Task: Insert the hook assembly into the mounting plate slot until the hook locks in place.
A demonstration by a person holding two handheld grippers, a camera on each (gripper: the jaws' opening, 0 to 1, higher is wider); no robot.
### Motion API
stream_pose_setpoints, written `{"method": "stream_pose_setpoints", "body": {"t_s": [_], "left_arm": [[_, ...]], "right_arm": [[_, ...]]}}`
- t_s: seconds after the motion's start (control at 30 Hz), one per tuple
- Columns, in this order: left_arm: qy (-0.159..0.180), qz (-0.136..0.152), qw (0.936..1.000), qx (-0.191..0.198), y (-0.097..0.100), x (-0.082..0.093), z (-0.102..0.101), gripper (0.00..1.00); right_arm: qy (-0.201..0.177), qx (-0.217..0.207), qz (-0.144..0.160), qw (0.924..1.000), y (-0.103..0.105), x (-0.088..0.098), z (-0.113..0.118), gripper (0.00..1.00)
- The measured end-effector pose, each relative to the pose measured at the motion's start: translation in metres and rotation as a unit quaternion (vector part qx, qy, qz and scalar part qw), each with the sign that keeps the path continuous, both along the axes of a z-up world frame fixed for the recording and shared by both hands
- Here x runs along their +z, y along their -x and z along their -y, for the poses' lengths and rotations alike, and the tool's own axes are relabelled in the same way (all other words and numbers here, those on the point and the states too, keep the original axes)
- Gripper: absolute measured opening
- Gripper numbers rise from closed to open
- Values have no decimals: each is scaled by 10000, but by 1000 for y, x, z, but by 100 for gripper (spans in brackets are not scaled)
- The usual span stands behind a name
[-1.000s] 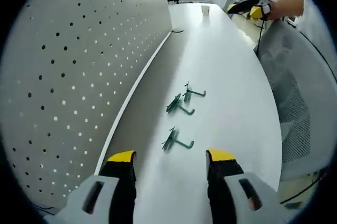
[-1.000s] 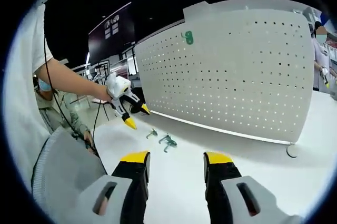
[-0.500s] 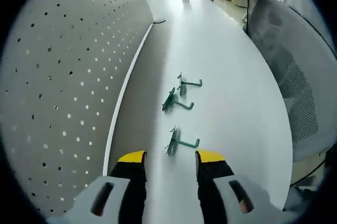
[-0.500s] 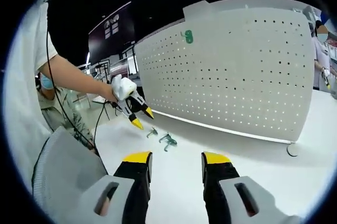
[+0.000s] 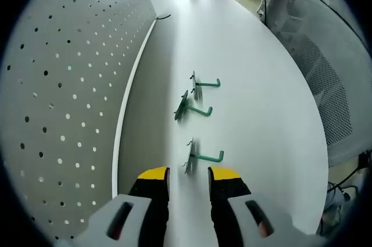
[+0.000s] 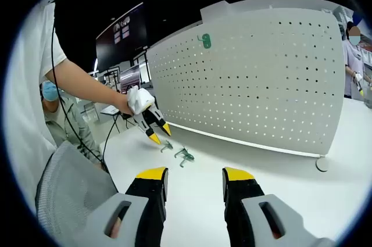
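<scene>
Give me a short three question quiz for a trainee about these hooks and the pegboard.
1. True or false: the left tool is already shut on the nearest green hook.
2. How many green hooks lie on the white table? A) two B) three C) five
3. Fill in: a green hook already hangs near the top of the ______.

Key: 1. False; its jaws are open just short of the hook. 2. B. 3. pegboard.
</scene>
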State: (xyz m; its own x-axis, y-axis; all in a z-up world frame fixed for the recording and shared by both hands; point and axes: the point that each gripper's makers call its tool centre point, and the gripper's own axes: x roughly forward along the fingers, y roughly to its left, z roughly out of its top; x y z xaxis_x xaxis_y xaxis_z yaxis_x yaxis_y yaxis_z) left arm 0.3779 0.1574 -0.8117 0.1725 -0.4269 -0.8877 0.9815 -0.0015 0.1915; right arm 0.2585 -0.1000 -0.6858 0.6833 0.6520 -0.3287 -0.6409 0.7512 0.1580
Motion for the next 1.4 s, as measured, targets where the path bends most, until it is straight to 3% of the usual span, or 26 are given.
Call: {"method": "stream_pose_setpoints", "body": {"t_s": [0.57, 1.4], "left_arm": [[-96, -242, 9996, -70, 0, -11, 6, 14], [-44, -351, 9987, 355, 7, -17, 5, 4]], "right_arm": [[-7, -109, -70, 9999, -2, -1, 4, 35], [-52, -157, -98, 9998, -1, -1, 6, 33]]}}
